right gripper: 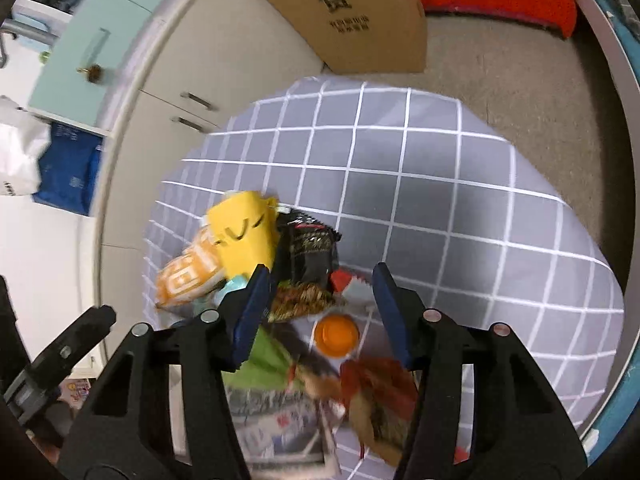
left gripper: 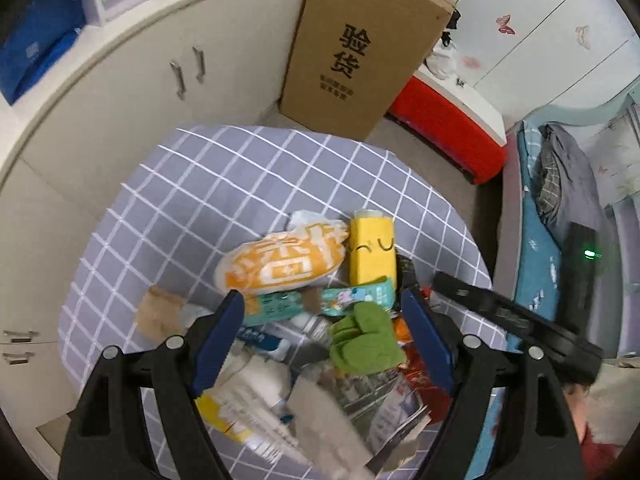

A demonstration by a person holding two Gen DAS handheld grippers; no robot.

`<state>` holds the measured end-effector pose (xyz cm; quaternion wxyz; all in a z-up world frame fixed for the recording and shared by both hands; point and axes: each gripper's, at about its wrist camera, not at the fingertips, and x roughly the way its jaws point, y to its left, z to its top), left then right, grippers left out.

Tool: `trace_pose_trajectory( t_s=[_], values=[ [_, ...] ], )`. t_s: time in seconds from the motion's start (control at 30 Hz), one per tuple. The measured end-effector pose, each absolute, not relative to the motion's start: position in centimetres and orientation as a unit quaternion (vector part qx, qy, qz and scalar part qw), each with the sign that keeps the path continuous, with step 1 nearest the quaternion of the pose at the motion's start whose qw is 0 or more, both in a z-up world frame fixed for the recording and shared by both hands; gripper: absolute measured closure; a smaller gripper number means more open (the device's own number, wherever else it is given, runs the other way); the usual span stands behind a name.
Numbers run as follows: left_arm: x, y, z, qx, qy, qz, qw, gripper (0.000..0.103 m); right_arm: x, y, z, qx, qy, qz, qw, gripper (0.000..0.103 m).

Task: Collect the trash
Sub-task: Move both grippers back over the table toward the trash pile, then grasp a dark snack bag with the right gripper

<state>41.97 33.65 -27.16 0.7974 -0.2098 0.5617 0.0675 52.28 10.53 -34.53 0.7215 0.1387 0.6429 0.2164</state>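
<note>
A pile of trash lies on a grey checked cloth [left gripper: 224,184] over a table. In the left wrist view I see an orange-and-white snack bag [left gripper: 280,260], a yellow carton with a drawn face [left gripper: 372,250], a teal wrapper [left gripper: 316,300], a crumpled green piece [left gripper: 364,340] and white papers [left gripper: 256,388]. My left gripper [left gripper: 322,304] is open above the pile, holding nothing. In the right wrist view the yellow carton [right gripper: 244,232], a black snack bag [right gripper: 308,248], an orange bottle cap [right gripper: 336,334] and a red-brown wrapper [right gripper: 376,392] show. My right gripper [right gripper: 320,276] is open over them, empty.
A tall cardboard box [left gripper: 360,44] stands on the floor beyond the table, with a red cooler [left gripper: 448,128] beside it. Cream cabinets [left gripper: 168,80] run along the left. A bed with blue bedding [left gripper: 536,248] is at the right. The right gripper's body [left gripper: 520,320] shows at the right.
</note>
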Motion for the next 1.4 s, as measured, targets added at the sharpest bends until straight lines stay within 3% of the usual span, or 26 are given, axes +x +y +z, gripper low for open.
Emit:
trace_pose_trajectory(
  t_s=[0.27,0.4,0.6,1.0,1.23,1.4],
  values=[
    [43.8,32.9,-29.7,-0.212,0.591,0.044,0.777,0.024,53.7,12.9,-36.9,0.127,0.673,0.217,0.696,0.051],
    [44.5,32.2,-29.9,-0.204,0.597,0.038,0.775,0.024,54.3,14.0,-37.1,0.100,0.679,0.229,0.690,0.073],
    [45.3,31.2,-29.7,-0.204,0.602,0.034,0.771,0.024,53.9,13.3,-37.2,0.113,0.665,0.257,0.692,0.090],
    [48.5,24.8,-28.6,-0.153,0.617,-0.021,0.772,0.024,54.2,2.8,-33.0,0.225,0.599,0.232,0.733,0.094],
    [51.2,19.4,-32.3,-0.066,0.656,-0.052,0.750,0.024,53.4,-2.3,-33.6,0.226,0.594,0.195,0.747,0.094],
    [52.5,17.6,-35.0,-0.010,0.679,-0.059,0.731,0.034,52.5,-3.2,-34.6,0.235,0.596,0.197,0.742,0.099]
  ],
)
